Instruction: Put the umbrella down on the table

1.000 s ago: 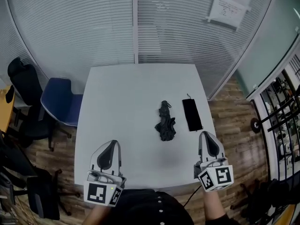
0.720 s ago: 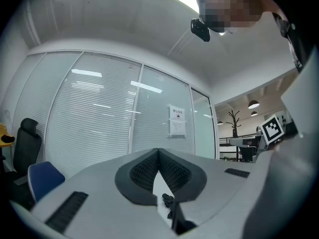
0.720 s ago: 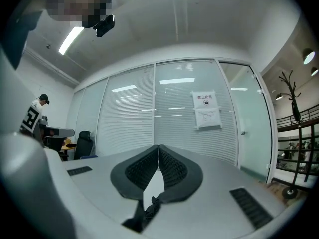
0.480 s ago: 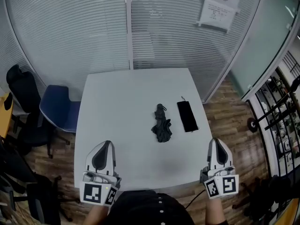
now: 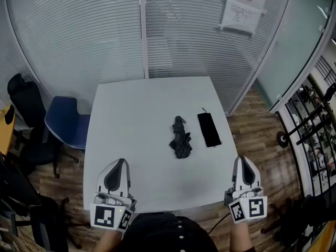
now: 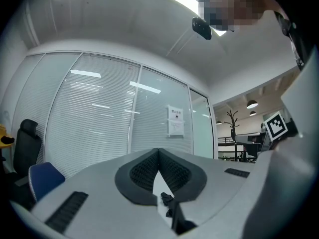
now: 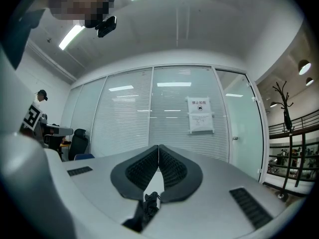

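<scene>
A folded black umbrella (image 5: 180, 139) lies loosely bunched on the white table (image 5: 131, 119), right of centre. Its flat black sleeve (image 5: 209, 129) lies just to its right. My left gripper (image 5: 118, 163) hovers at the table's near left edge, jaws shut on nothing. My right gripper (image 5: 245, 161) is held off the table's near right corner, jaws shut and empty too. Both grippers are well short of the umbrella. In the left gripper view the umbrella (image 6: 172, 210) shows beyond the closed tips (image 6: 158, 151); in the right gripper view it (image 7: 147, 205) lies below the closed tips (image 7: 159, 148).
A blue chair (image 5: 65, 122) and a black office chair (image 5: 23, 106) stand left of the table. A glass wall with blinds (image 5: 142, 30) runs behind it, bearing a paper notice (image 5: 242, 7). Wood floor surrounds the table; black railings (image 5: 310, 135) are at the right.
My right gripper has drawn back to the right, from over the table's near edge to off its corner. The umbrella and sleeve lie still; the left gripper has barely moved.
</scene>
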